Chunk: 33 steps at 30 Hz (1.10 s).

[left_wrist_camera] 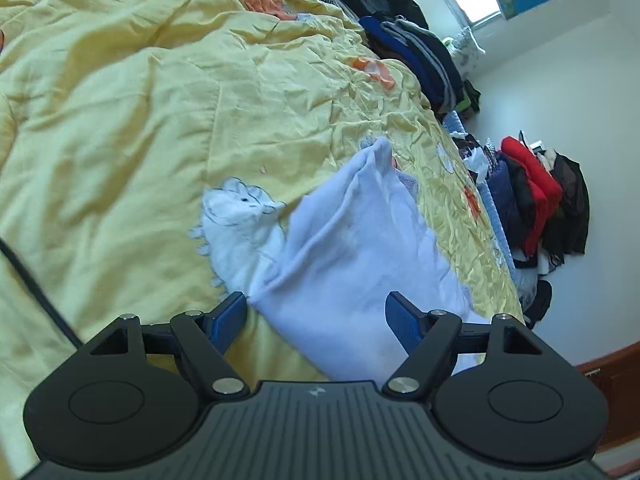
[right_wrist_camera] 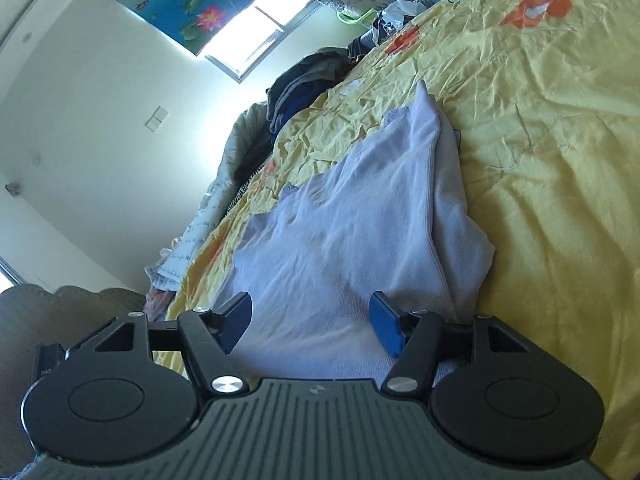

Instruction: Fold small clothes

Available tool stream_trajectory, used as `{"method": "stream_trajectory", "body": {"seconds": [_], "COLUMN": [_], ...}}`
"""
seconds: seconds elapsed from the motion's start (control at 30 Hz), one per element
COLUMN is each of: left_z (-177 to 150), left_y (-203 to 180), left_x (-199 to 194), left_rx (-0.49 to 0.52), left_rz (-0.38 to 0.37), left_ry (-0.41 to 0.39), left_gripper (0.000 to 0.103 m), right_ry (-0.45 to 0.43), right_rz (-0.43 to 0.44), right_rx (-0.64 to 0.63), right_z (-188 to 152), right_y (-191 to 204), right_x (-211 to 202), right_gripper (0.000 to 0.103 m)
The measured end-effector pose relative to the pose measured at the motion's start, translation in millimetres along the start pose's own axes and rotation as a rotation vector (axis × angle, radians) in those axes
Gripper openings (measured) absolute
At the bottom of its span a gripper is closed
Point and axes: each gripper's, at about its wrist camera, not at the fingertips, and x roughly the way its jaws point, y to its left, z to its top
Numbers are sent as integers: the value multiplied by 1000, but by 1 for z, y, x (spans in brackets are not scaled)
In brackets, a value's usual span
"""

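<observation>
A small pale lavender garment (left_wrist_camera: 352, 256) lies rumpled on the yellow bedspread (left_wrist_camera: 140, 120), with one end bunched into a peak. In the left wrist view my left gripper (left_wrist_camera: 316, 322) hovers just over its near end, jaws wide apart, and the cloth lies under the gap without the blue pads (left_wrist_camera: 402, 326) pressing it. In the right wrist view the same garment (right_wrist_camera: 352, 220) stretches away from my right gripper (right_wrist_camera: 310, 322), which also stands open over the near edge. Neither pad pair pinches the fabric.
A white animal patch (left_wrist_camera: 240, 224) is sewn on the yellow bedspread (right_wrist_camera: 540, 160) beside the garment. Piles of dark and blue clothes (left_wrist_camera: 420, 56) line the bed's far edge. Red and black clothes (left_wrist_camera: 536, 196) are heaped by the wall. A dark cable (left_wrist_camera: 36, 288) crosses the left side.
</observation>
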Motion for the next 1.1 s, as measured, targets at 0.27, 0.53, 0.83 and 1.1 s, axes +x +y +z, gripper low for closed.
{"method": "stream_trajectory", "body": {"seconds": [0.27, 0.53, 0.83, 1.1], "left_z": [-7, -18, -54, -139], "left_y": [-17, -42, -131, -138], "left_x": [10, 2, -4, 43], "left_rx": [45, 197, 537, 881], "left_rz": [153, 255, 87, 38], "left_ry": [-69, -129, -139, 137], "left_gripper": [29, 7, 6, 2], "right_ry": [-23, -30, -57, -74], "right_rz": [84, 132, 223, 305], "right_rx": [73, 118, 233, 416], "right_z": [2, 0, 0, 0], "right_y": [-16, -24, -43, -71], "right_x": [-11, -16, -24, -24], "right_gripper": [69, 69, 68, 54]}}
